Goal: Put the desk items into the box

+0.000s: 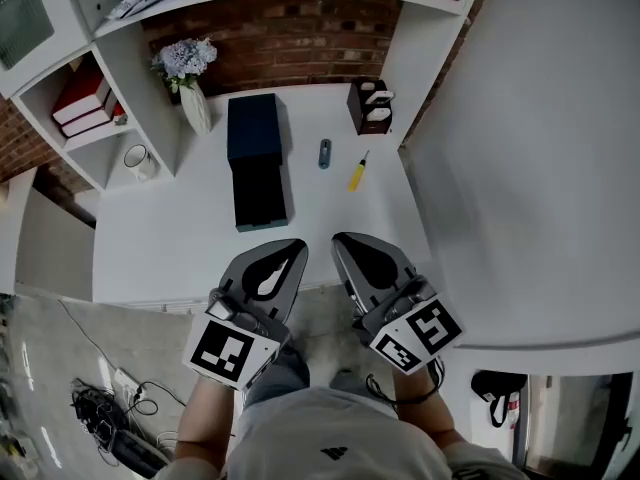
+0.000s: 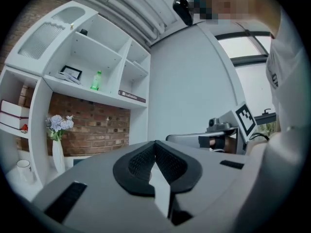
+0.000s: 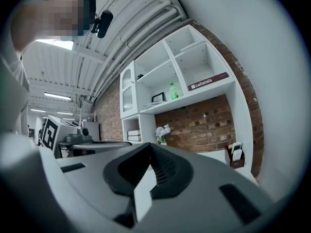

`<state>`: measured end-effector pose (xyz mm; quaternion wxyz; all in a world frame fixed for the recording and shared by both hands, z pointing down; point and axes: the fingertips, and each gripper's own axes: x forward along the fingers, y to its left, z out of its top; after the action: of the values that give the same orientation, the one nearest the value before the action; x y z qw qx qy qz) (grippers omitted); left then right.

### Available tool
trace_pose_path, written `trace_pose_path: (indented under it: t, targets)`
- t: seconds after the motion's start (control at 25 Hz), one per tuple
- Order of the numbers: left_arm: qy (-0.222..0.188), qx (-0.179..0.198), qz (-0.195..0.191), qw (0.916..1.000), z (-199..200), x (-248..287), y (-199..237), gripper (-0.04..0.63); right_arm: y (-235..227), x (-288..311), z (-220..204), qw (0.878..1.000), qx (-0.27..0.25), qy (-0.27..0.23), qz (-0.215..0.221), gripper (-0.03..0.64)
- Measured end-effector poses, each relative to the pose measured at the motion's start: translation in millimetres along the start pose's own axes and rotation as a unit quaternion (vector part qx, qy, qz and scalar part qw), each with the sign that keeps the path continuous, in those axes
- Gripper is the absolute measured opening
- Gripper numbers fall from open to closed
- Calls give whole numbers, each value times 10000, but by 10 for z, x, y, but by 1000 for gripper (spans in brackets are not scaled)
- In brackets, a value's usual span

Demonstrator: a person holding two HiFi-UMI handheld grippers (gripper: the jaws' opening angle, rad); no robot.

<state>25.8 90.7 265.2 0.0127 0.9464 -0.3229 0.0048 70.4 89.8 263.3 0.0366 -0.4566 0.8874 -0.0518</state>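
Jaws of my left gripper (image 1: 288, 253) and right gripper (image 1: 348, 243) are pressed together, empty, over the desk (image 1: 170, 238) edge. Ahead lies the box (image 1: 257, 160), a blue thing (image 1: 324, 153) and a yellow thing (image 1: 357, 173) beside it, a vase (image 1: 195, 106) behind.

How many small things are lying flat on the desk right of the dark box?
2: a small blue item beside the box, and a yellow tool just right of it. None looks hidden.

Desk (image 1: 170, 243) holds box (image 1: 256, 158), vase (image 1: 196, 108), organizer (image 1: 370, 106) (brown), yellow tool (image 1: 357, 174)
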Motion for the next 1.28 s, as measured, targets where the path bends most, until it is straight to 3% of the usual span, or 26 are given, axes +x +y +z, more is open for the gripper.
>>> trace_pose_path:
  t: [0.28,0.56,0.96,1.28]
  targets:
    - [86,-121,-568,9983,-40,135,476,11,-118,457,-53,9983,59,-3,-585,9]
    - [67,-189,-960,9952,-154,379,677,11,-429,582,-230,9919,204,149,-1242,9]
    - [225,-268,-1342,9903,-295,926,757,11,-1380,616,-873,9716,670,774,-2132,11]
    - [308,-337,-1455,9883,-434,1414,869,11,-2183,834,-1346,9588,890,1310,-2358,11]
